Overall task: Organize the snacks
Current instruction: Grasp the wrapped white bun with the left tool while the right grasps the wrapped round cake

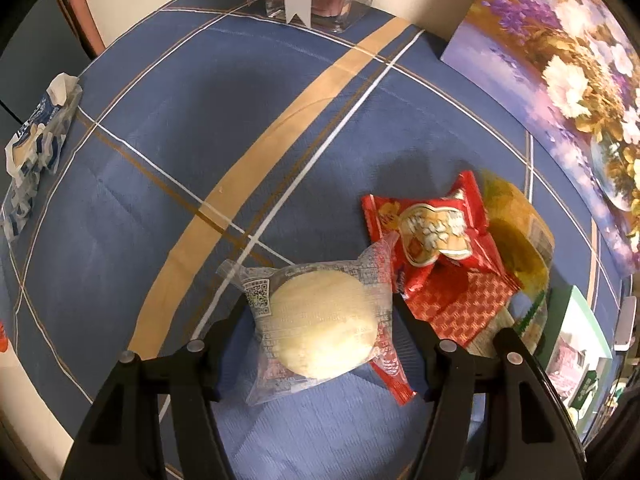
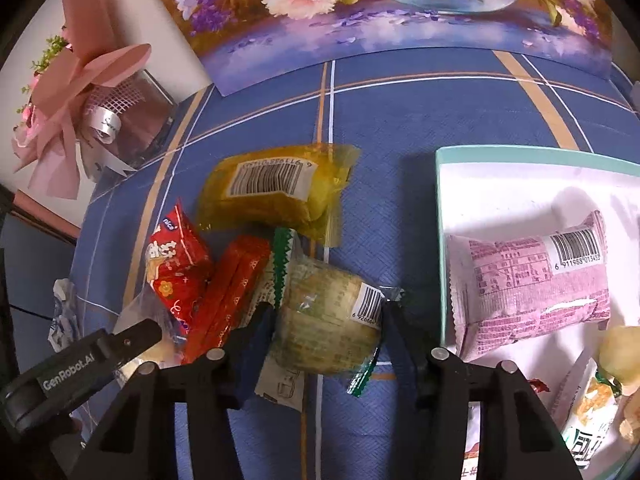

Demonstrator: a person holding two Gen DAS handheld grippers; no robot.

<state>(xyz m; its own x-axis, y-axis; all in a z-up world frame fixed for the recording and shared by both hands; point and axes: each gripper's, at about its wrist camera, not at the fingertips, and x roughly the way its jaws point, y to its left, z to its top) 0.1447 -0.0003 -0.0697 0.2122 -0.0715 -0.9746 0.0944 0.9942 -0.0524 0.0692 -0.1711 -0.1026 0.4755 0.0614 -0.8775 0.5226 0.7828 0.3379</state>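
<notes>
My left gripper [image 1: 320, 318] is shut on a pale round cake in a clear wrapper [image 1: 324, 320], its pads against both sides of the packet just above the blue tablecloth. Beside it lie a red snack packet [image 1: 434, 232], a red patterned packet [image 1: 460, 308] and a yellow packet [image 1: 516, 236]. My right gripper [image 2: 328, 320] is shut on a greenish round cake with a barcode [image 2: 328, 316]. A mint-rimmed white box [image 2: 520, 156] to the right holds a pink packet [image 2: 528, 280] and other snacks. The yellow packet [image 2: 272, 196] lies just beyond.
A flower painting [image 2: 400, 20] leans at the table's far side. A pink bouquet in a glass vase [image 2: 80, 92] stands at the far left corner. A crumpled blue-and-white tissue pack [image 1: 36, 140] lies at the left edge of the blue checked cloth [image 1: 200, 120].
</notes>
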